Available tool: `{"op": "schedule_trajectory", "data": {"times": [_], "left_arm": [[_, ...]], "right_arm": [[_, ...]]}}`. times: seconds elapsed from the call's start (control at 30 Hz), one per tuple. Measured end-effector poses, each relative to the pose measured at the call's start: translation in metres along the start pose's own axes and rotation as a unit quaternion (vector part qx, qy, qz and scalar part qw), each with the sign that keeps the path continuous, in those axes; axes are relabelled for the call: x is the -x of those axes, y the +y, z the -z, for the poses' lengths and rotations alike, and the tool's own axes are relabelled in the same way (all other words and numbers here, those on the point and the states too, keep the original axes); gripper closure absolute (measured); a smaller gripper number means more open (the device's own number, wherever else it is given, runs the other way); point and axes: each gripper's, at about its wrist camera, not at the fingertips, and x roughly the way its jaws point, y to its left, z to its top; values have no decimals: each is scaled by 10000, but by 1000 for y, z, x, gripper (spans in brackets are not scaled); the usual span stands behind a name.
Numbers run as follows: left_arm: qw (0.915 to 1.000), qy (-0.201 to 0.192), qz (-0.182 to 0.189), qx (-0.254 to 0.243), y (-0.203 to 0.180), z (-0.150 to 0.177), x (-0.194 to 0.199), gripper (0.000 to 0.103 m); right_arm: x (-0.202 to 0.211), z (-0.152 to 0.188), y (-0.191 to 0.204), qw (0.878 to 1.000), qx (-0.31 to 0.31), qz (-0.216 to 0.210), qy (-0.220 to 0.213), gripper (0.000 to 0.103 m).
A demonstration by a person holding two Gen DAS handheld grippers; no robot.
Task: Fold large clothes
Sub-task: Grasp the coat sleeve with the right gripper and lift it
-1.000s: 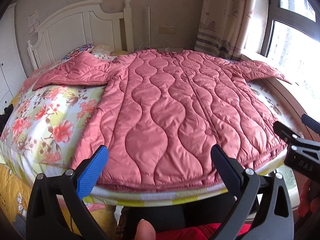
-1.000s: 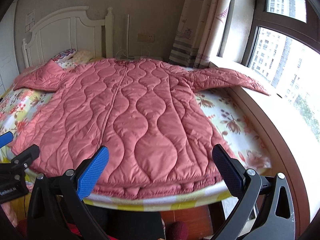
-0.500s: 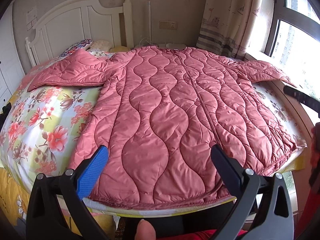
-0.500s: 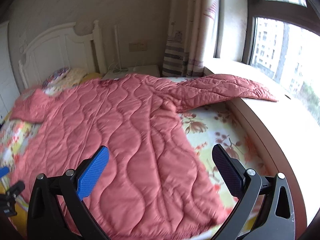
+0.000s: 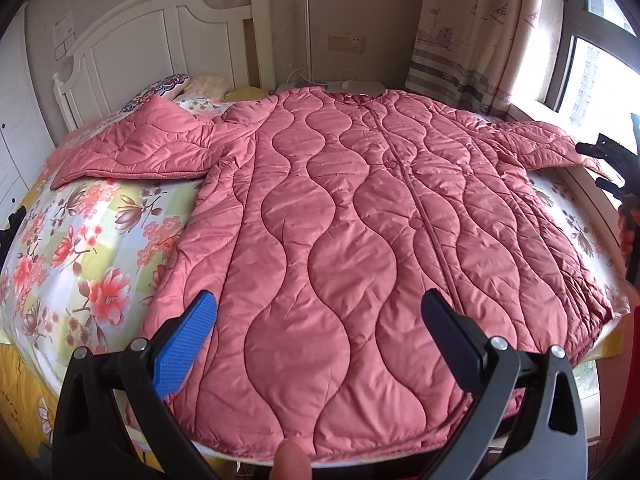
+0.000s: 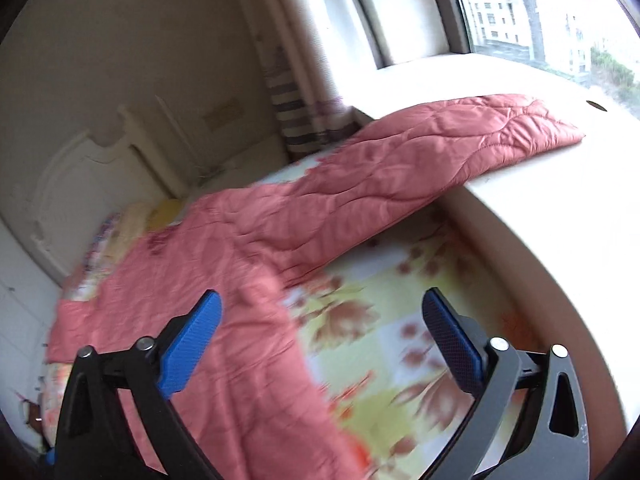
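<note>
Pink quilted coat (image 5: 340, 232) overhangs the bed edge (image 5: 80, 264); both tongs gape.

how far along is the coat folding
Done: the pink quilted coat lies spread flat on the bed, both sleeves out. In hand: nothing; the left tongs and right tongs are open and empty, the right facing the sleeve on the windowsill. Left: every fold.
</note>
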Motion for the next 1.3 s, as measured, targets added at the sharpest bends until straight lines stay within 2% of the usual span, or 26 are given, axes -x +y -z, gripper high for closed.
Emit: {"op": "schedule_trajectory", "data": {"times": [0.1, 0.17, 0.23, 0.27, 0.33, 0.57, 0.7, 0.77, 0.9, 0.97, 1.0, 1.1, 1.2, 1.27, 1.3], "left_arm": [[10000, -3, -65, 48, 2, -6, -8, 2], [9999, -2, -96, 74, 3, -8, -12, 2], [9999, 55, -105, 100, 5, -10, -17, 2], [9998, 77, -124, 102, 6, -11, -20, 2], [9998, 112, -163, 91, 6, -13, -25, 2], [9995, 159, -222, 124, 10, -20, -35, 2], [9994, 221, -241, 98, 9, -20, -41, 2], [9994, 245, -253, 74, 8, -19, -42, 2], [9993, 253, -263, 84, 8, -18, -43, 2], [9992, 267, -299, 89, 9, -18, -44, 2], [9991, 270, -318, 89, 10, -17, -43, 2], [9989, 273, -363, 146, 19, -17, -44, 2], [9986, 290, -364, 267, 31, -16, -45, 2], [9983, 294, -343, 358, 40, -15, -45, 2], [9982, 290, -331, 406, 44, -15, -46, 2]], "right_arm": [[-33, -12, -3, 9993, 89, 78, 354, 18], [-53, -18, -6, 9983, 111, 116, 554, 30], [-70, -22, -11, 9970, 109, 277, 717, 35], [-78, -25, -15, 9967, 29, 204, 784, 40], [-86, -30, -25, 9962, -219, 52, 839, 45], [-98, -43, -59, 9910, -1047, -124, 821, 45], [-96, -56, -68, 9918, -1151, 102, 539, 46], [-97, -63, -73, 9900, -1338, -51, 445, 56], [-104, -73, -76, 9880, -1516, -199, 239, 66], [-103, -76, -76, 9888, -1485, -168, 7, 84], [-100, -78, -75, 9892, -1457, -166, -60, 86], [-82, -87, -54, 9948, -923, 199, -392, 89], [-57, -104, -1, 9932, 73, 801, -841, 90], [-39, -109, 57, 9768, 1151, 1340, -1211, 90], [-32, -104, 102, 9549, 1986, 1661, -1455, 90]]}}
